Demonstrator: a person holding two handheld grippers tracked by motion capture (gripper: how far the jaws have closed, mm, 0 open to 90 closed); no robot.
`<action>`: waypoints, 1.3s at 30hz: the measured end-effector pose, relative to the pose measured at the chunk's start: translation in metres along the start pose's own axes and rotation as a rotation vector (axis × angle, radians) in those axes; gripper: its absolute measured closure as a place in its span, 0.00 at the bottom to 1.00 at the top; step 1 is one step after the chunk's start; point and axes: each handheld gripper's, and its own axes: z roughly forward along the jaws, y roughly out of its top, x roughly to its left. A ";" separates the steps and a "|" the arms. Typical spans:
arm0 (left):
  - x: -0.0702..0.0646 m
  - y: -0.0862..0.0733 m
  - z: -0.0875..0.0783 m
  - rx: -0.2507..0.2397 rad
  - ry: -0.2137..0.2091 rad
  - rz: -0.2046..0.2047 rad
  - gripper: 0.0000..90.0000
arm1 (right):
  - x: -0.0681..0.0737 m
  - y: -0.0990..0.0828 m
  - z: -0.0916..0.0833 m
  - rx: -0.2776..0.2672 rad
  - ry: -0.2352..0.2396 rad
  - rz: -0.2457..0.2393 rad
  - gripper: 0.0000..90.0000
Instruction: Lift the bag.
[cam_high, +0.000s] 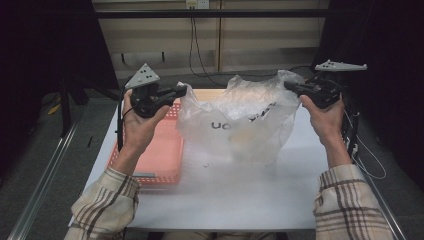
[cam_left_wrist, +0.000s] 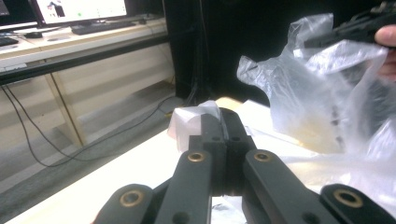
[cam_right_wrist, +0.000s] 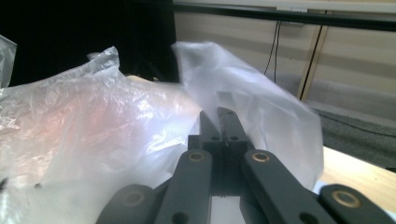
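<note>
A clear plastic bag with dark print hangs between my two grippers over the white table, its bottom resting on the tabletop. A pale yellowish thing lies inside it, blurred. My left gripper is shut on the bag's left edge; in the left gripper view its jaws pinch a fold of film. At the bag's right edge, my right gripper is shut on the film too, and in the right gripper view the bag drapes around its closed tips.
A pink mesh basket sits on the table's left side, under my left hand. Cables hang down the back wall. Dark frame posts stand at both sides. The floor drops away past the table's left edge.
</note>
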 end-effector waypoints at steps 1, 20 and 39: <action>0.003 -0.003 0.004 0.006 0.002 -0.011 1.00 | -0.002 -0.002 0.004 0.005 -0.003 0.004 1.00; 0.033 -0.032 0.039 0.084 0.082 -0.091 0.89 | -0.021 -0.028 0.060 0.069 -0.029 0.077 1.00; 0.020 -0.032 -0.001 0.006 0.122 -0.091 0.20 | -0.038 -0.042 0.076 0.129 -0.142 0.123 0.79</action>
